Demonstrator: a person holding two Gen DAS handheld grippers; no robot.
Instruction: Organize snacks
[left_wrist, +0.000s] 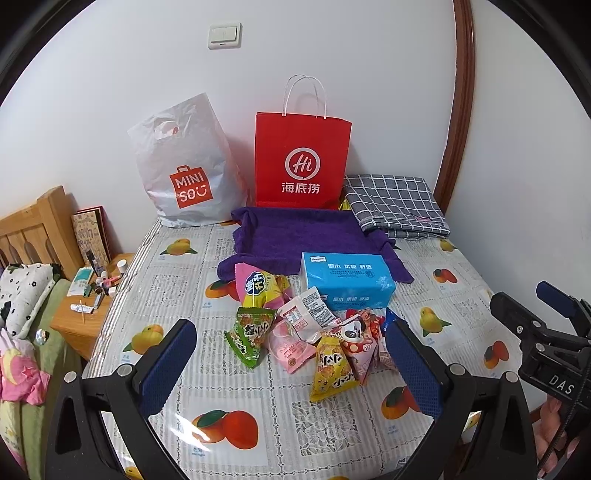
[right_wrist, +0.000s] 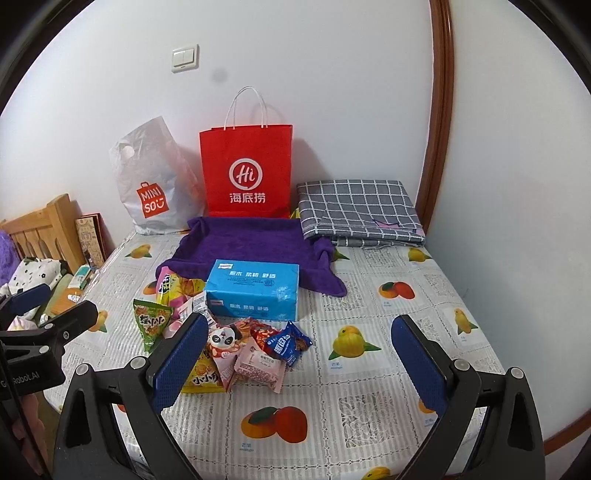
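Observation:
A heap of snack packets (left_wrist: 306, 339) (right_wrist: 229, 339) lies mid-table: a green packet (left_wrist: 251, 334) (right_wrist: 151, 325), a yellow one (left_wrist: 332, 369), pink ones and a dark blue one (right_wrist: 290, 341). Behind it sit a blue tissue pack (left_wrist: 347, 282) (right_wrist: 255, 290) and a purple cloth tray (left_wrist: 303, 236) (right_wrist: 251, 243). My left gripper (left_wrist: 291, 365) hovers open just in front of the heap, empty. My right gripper (right_wrist: 299, 362) is also open and empty, its left finger over the heap's front edge. Each gripper shows at the other view's edge.
A red paper bag (left_wrist: 303, 162) (right_wrist: 245, 170) and a white plastic bag (left_wrist: 184, 166) (right_wrist: 151, 184) stand against the back wall. A folded grey checked cloth (left_wrist: 395, 203) (right_wrist: 358, 210) lies at the back right. A wooden nightstand (left_wrist: 88, 314) and bed are left of the table.

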